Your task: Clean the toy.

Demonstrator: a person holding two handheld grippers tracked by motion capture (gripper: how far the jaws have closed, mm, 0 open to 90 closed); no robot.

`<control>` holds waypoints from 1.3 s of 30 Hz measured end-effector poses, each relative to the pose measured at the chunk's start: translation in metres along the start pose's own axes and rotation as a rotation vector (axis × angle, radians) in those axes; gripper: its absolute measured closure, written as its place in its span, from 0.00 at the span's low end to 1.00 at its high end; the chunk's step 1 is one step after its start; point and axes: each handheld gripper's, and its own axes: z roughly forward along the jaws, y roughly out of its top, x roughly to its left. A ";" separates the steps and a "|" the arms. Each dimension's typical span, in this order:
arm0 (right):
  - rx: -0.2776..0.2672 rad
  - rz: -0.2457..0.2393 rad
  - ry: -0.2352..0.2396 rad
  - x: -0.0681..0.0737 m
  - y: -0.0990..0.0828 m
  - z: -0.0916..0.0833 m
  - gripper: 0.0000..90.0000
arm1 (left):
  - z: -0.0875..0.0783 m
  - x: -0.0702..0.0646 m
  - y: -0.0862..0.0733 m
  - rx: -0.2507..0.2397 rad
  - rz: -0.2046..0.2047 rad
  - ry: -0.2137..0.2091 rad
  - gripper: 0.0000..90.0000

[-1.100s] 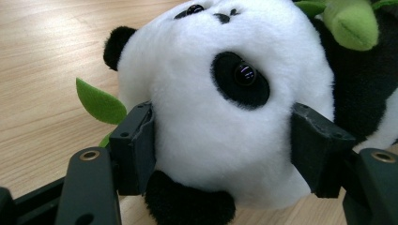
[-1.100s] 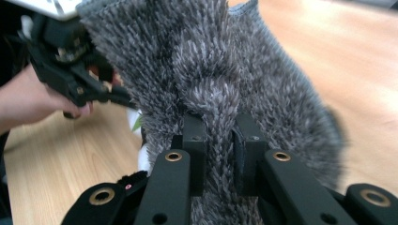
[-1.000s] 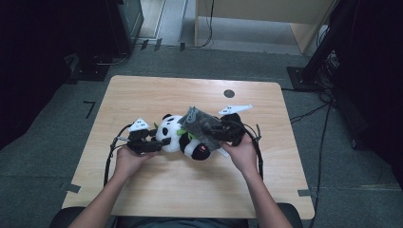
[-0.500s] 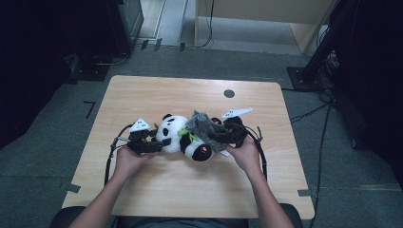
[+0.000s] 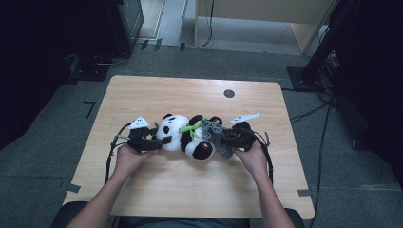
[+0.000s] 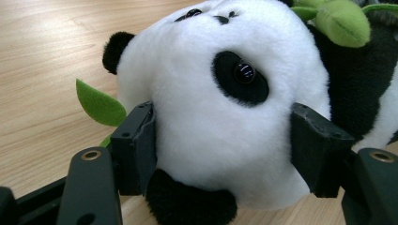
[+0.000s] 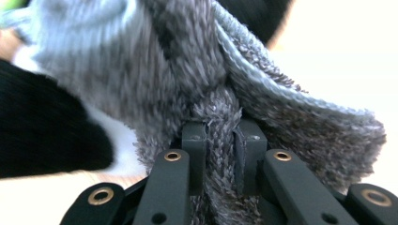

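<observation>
The black-and-white plush panda toy [image 5: 183, 135] with green felt leaves lies on its side mid-way across the pale wooden table [image 5: 190, 190], its fluffy round head clamped between the wide-spread jaws of the left gripper [image 6: 220, 140], while the right gripper [image 7: 220, 136] pinches a fuzzy grey knitted cloth [image 7: 187, 70] draped against the toy's body.

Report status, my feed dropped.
Left gripper shut on panda's head. Right gripper shut on grey cloth over panda. Nothing in the way.

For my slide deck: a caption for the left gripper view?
Left gripper clamping a plush panda's head between its jaws on the wooden table.
</observation>
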 end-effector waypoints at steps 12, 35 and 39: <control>0.018 0.054 -0.001 -0.021 -0.013 0.004 0.87 | 0.000 0.002 0.001 0.002 0.003 -0.002 0.35; -0.177 -0.140 0.058 0.058 0.053 -0.061 0.89 | -0.003 -0.001 0.002 -0.015 0.023 0.007 0.34; -0.140 -0.206 0.089 0.080 0.077 -0.042 0.89 | -0.004 -0.002 0.001 -0.020 0.023 0.008 0.32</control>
